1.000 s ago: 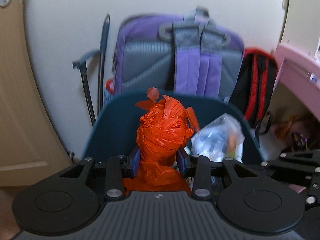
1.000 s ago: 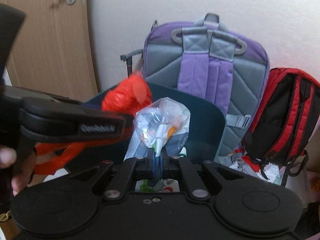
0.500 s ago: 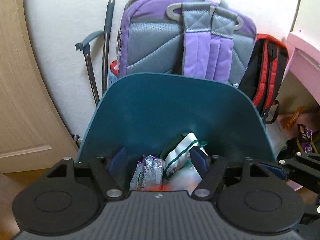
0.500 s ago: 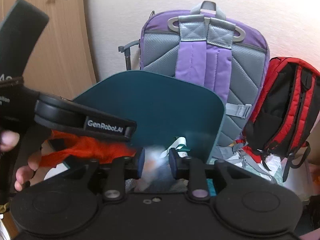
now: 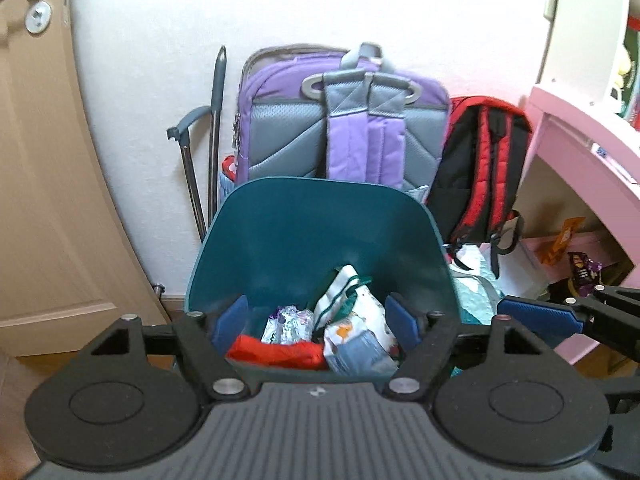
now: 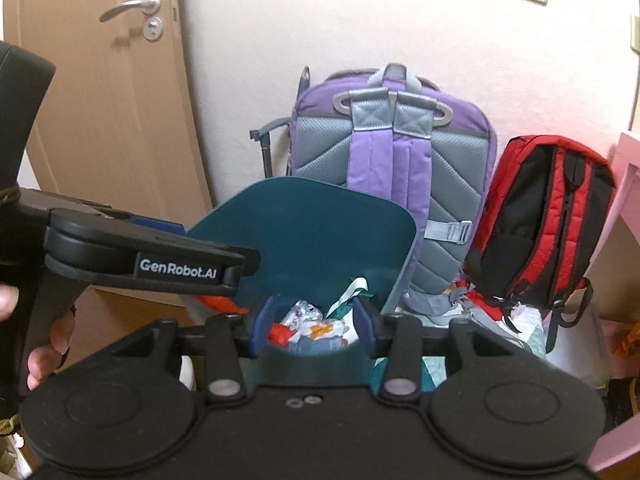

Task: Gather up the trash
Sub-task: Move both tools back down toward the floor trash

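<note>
I see my left gripper (image 5: 318, 314) spread wide and my right gripper (image 6: 314, 326) also parted, both empty, above the teal bin (image 5: 320, 224); the orange bag (image 5: 280, 354) lies inside among wrappers (image 5: 360, 332).

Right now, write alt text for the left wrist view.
Open left gripper above a teal bin holding an orange bag and wrappers. A purple backpack and a red backpack lean on the wall behind.

We are in a home bedroom: a purple backpack (image 5: 344, 120) and red backpack (image 5: 480, 168) lean beside a wooden door (image 6: 100, 120) and pink shelf (image 5: 580, 152).
</note>
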The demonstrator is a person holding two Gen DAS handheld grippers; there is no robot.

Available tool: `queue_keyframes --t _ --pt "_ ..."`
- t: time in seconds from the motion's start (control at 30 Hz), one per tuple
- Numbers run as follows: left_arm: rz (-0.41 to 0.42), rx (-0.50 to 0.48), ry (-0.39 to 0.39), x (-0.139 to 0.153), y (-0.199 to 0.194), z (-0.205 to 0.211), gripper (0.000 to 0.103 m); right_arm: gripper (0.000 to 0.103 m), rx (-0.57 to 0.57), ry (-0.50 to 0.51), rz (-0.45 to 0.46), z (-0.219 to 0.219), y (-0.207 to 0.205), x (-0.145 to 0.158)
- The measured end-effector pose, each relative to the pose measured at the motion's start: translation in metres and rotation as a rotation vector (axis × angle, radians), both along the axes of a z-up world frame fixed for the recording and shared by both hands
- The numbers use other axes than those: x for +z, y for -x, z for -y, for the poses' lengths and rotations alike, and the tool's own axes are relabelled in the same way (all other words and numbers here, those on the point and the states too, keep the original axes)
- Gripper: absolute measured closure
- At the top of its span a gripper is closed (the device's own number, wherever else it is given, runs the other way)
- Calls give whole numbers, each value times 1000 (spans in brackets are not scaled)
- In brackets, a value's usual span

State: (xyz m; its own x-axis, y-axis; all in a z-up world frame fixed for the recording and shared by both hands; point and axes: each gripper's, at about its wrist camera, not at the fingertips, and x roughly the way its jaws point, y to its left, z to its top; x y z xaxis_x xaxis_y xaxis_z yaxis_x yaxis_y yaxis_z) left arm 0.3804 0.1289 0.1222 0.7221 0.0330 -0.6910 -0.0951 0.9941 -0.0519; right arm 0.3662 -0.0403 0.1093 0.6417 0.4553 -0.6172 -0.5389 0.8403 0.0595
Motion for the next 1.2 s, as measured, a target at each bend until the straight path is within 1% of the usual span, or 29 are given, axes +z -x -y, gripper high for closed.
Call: queue_keyframes --t 0.23,0.33,0.47,0.53,0.6,0.63,0.67,0.77,0.87,0.93,1.0,1.07,1.13,1.2 --pt "23 -12 10 22 52 17 27 58 2 -32 3 18 42 18" --pt "25 -16 18 24 74 22 24 57 11 -40 0 26 59 23" --pt "26 -24 41 19 101 28 23 55 28 -39 3 38 82 20" --pt "26 -38 46 12 115 31 23 54 36 -39 -16 45 92 13" --pt "23 -52 55 2 127 34 21 53 44 -34 -29 51 101 3" --pt "17 -59 58 -5 133 36 17 53 45 -34 -38 55 105 -3" --pt "11 -66 58 -12 140 37 15 53 50 -37 -54 59 109 -11" --pt "-17 -87 71 -38 152 40 14 51 58 -34 -91 69 117 -38" --pt "-54 -89 93 -73 160 39 14 50 58 -19 -140 74 118 -71" --pt "-86 -71 101 -102 161 37 14 50 53 -14 -183 78 117 -97" --pt "-114 -61 102 -129 160 34 13 50 44 -13 -230 82 115 -127" --pt "-156 -48 110 -159 154 30 2 50 47 -16 -289 84 111 -160" --pt "-218 -30 144 -194 147 23 2 50 36 -12 -352 85 107 -195" --pt "-269 -2 160 -226 140 17 2 50 17 9 -408 84 102 -234"
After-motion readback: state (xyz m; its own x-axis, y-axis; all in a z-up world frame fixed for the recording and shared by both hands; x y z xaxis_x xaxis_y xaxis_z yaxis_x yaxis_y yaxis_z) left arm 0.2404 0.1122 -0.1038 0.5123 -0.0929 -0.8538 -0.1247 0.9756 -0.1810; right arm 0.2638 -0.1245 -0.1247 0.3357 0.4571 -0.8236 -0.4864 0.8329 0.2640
